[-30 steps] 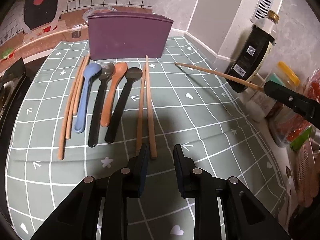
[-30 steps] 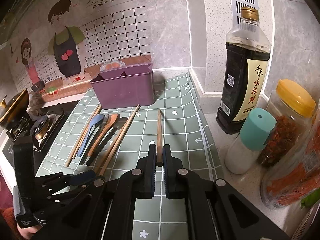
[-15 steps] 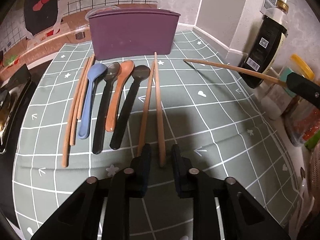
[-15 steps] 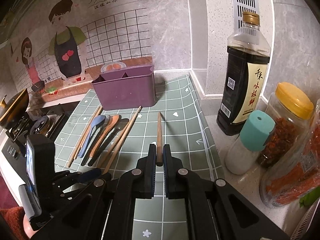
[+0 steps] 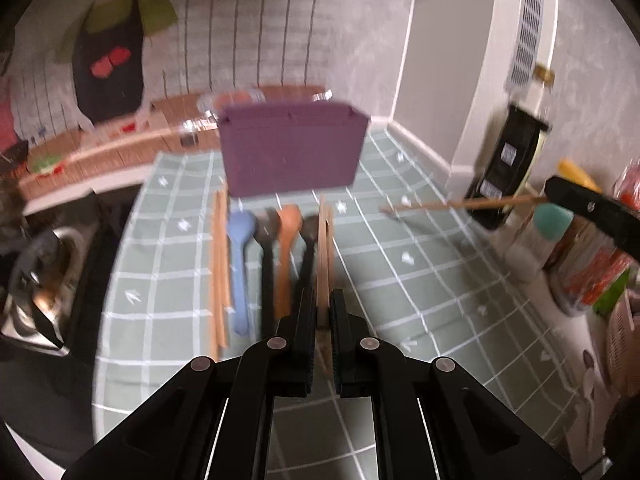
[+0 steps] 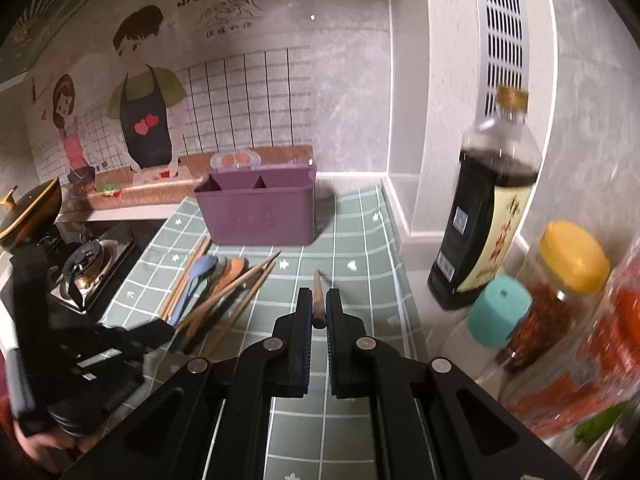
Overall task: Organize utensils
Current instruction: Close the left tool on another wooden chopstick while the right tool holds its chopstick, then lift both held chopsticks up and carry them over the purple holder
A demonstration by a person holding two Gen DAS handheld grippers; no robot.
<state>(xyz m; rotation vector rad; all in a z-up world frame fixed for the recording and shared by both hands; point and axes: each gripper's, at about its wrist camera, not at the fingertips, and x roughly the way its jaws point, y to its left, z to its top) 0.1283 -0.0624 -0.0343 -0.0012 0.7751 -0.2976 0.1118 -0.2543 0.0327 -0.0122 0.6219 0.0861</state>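
Observation:
A purple utensil holder [image 5: 292, 152] [image 6: 260, 210] stands at the back of the green checked mat [image 5: 400, 280]. In front of it lie several spoons [image 5: 240, 248] and another pair of wooden chopsticks [image 5: 218, 264]. My left gripper [image 5: 323, 312] is shut on a pair of wooden chopsticks [image 5: 325, 248], lifted at the near end. My right gripper [image 6: 319, 312] is shut on a single wooden chopstick [image 6: 318, 296], held above the mat; it also shows in the left wrist view [image 5: 460, 203].
A dark soy sauce bottle [image 6: 484, 216], a teal-capped shaker [image 6: 496, 312] and a yellow-lidded jar [image 6: 560, 280] stand along the right wall. A gas stove [image 6: 88, 268] lies off the mat's left edge. A cutting board [image 6: 140, 188] runs along the back.
My left gripper moved forward, closed on the pair of chopsticks and tilted up with them. My right gripper still holds its chopstick and has shifted slightly.

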